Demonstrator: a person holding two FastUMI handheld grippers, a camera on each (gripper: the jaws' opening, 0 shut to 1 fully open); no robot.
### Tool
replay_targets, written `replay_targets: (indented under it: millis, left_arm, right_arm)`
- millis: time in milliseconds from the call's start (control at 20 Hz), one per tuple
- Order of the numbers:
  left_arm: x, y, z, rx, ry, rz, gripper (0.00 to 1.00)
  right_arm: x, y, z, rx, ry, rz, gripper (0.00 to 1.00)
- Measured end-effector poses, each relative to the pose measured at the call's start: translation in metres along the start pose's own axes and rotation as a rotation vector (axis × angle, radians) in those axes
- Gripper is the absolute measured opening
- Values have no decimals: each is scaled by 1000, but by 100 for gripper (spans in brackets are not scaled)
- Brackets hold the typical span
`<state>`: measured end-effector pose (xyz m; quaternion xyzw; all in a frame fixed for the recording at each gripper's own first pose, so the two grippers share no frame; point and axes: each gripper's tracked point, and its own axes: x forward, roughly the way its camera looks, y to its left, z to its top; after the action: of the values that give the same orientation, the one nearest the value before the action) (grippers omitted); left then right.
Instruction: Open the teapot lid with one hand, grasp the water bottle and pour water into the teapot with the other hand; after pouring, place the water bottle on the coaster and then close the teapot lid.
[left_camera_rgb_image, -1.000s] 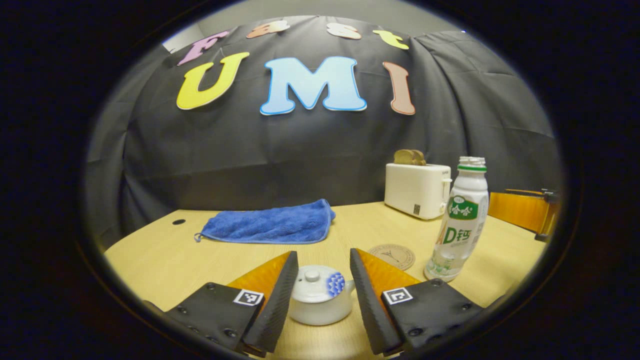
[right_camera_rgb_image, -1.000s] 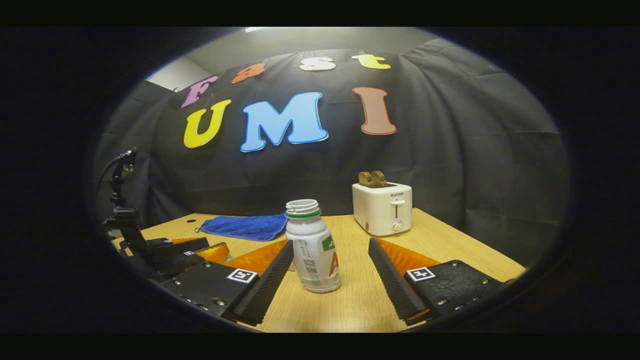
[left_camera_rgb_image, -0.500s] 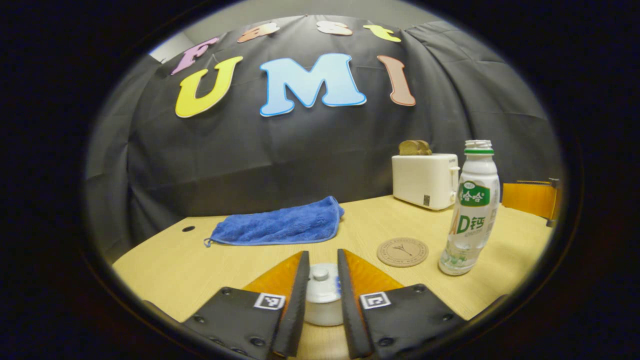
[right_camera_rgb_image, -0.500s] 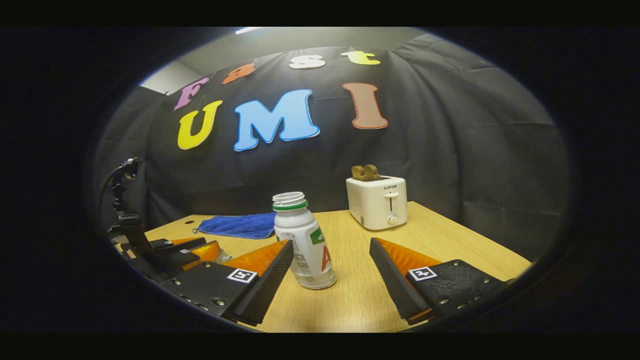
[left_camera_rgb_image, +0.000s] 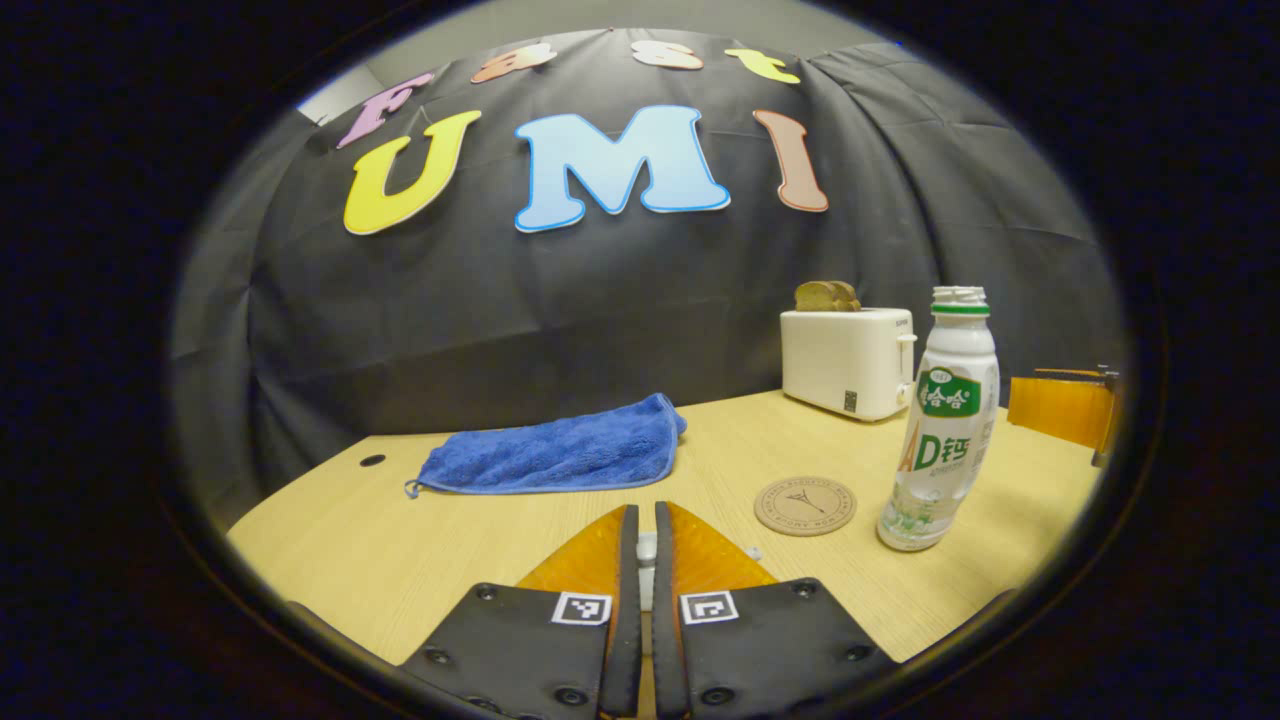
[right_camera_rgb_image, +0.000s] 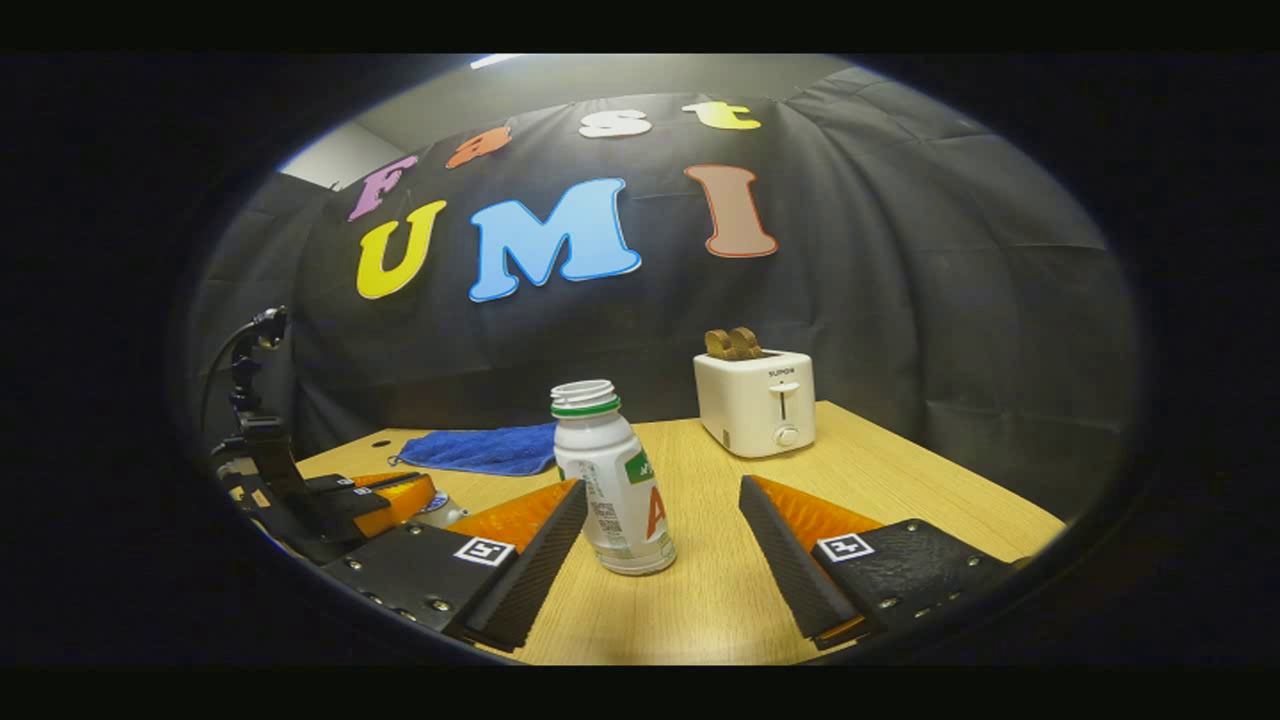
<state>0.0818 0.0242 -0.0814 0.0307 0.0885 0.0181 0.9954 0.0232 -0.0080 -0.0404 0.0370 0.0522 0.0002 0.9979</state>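
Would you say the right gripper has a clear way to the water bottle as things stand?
Probably yes. The right gripper has its jaws wide open, and the water bottle stands upright on the table between them, nearer the left jaw. Nothing lies in the gap in front of the bottle.

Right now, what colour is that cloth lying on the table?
The cloth is blue, with a fluffy towel texture; it shows best in the left gripper view.
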Motion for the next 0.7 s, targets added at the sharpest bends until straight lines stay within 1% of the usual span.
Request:
replay_targets:
  millis: [150, 200, 250, 300, 700]
  left_arm:
    - [-3, 0, 13, -24, -35, -18, 11]
    - [-5, 1, 17, -30, -42, -21, 15]
    - [-6, 2, 19, -33, -48, -26, 11]
    - [-9, 4, 23, -37, -53, -29, 15]
    - [-40, 30, 44, -79, -90, -34, 15]
  right_arm:
    - [0, 2, -2, -1, 4, 3, 95]
    - [0, 3, -2, -2, 6, 5, 94]
    - [-1, 5, -2, -5, 7, 7, 94]
    - [-1, 6, -2, -9, 8, 10, 94]
    - [3, 19, -3, -49, 17, 27, 95]
